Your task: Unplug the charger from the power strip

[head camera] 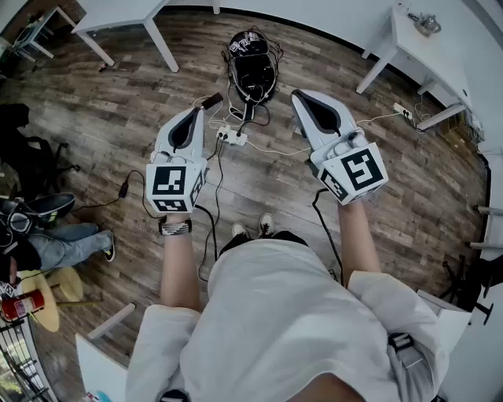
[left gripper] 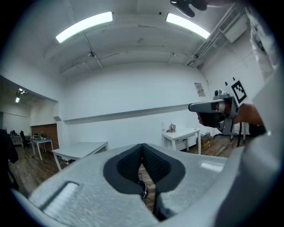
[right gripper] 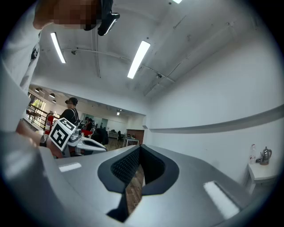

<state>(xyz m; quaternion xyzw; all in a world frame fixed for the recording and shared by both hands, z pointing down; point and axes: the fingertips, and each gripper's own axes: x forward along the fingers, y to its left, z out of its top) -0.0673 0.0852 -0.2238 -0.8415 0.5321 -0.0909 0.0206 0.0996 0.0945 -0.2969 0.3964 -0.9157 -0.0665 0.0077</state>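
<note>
Power strip (head camera: 231, 137) lies white on the wood floor (head camera: 118, 118), just ahead of the person's shoes (head camera: 253, 228). From the head view it shows right between the two claw tips, well apart from both. Small dark plugs stand in it; which one is the charger is too small to call.

Left claw (head camera: 198, 115): jaws pressed together, nothing in them. In its own view the left claw (left gripper: 142, 146) shows dark pads meeting, with a sliver of floor and cords below. Right claw (head camera: 303, 96), same story: in its own view the right claw (right gripper: 140, 150) has pads together and is empty. Both point out level at the room, neither touching the strip.

A white cable (head camera: 381, 117) runs off to the right across the floor. Beyond the strip, a black bag-like shape (head camera: 253, 67) lies with cords tangled around it; what's inside, I can't tell. Far right, a white counter (head camera: 428, 63) carries a metal kettle (head camera: 424, 22).
</note>
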